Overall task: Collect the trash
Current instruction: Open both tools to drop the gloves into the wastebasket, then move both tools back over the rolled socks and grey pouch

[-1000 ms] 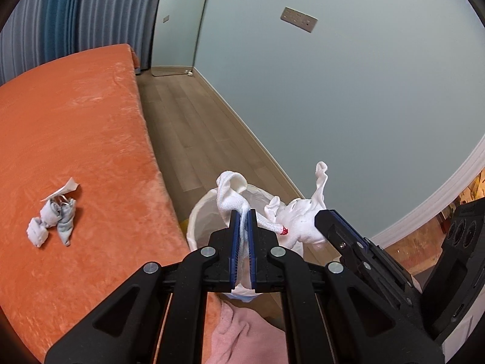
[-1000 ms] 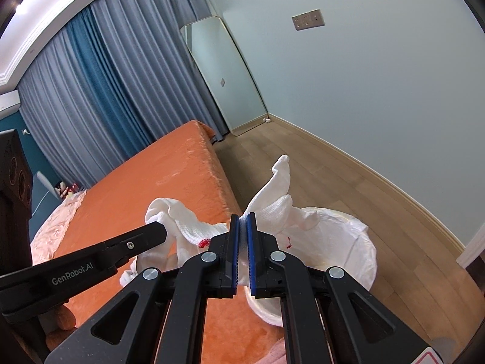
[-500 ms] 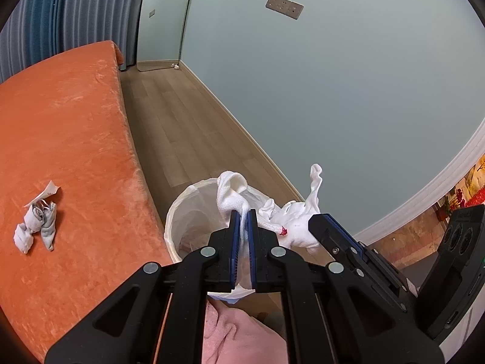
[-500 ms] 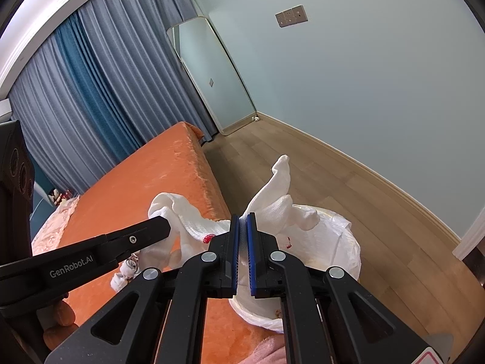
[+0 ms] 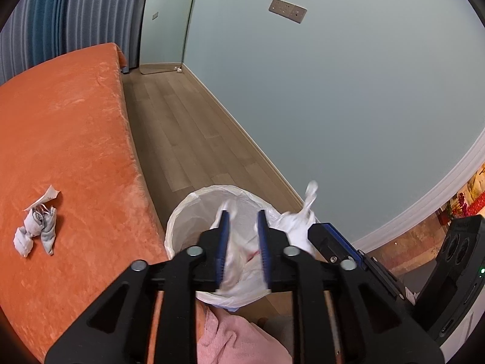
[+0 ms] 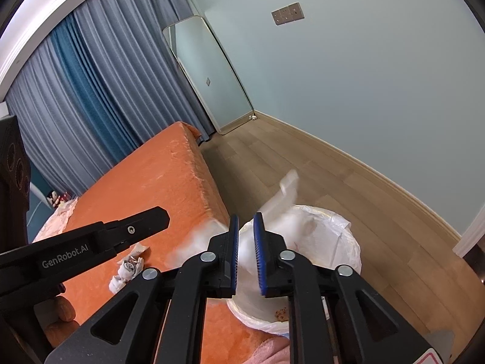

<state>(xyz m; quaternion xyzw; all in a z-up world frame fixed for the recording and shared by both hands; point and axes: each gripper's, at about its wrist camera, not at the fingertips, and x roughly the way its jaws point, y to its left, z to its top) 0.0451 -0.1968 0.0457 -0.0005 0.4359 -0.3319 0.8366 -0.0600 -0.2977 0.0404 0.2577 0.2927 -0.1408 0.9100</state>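
A white bin with a plastic liner (image 5: 182, 212) stands on the floor beside the orange bed; it also shows in the right wrist view (image 6: 342, 227). A crumpled white tissue with a red spot (image 5: 291, 227) is blurred, dropping loose over the bin's mouth; it also shows in the right wrist view (image 6: 282, 200). My left gripper (image 5: 242, 218) is open above the bin. My right gripper (image 6: 245, 221) is open just over the rim. More crumpled grey-white trash (image 5: 38, 230) lies on the bed (image 5: 66, 139), also in the right wrist view (image 6: 127, 268).
Wooden floor (image 5: 182, 121) runs between the bed and the pale blue wall. A mirror (image 6: 209, 72) leans in the far corner beside blue curtains (image 6: 78, 97). A pink cloth (image 5: 236, 339) lies below the grippers.
Both grippers have opened and let go of the white tissue, which now falls blurred over the bin. Both were shut on it in the earlier frames.
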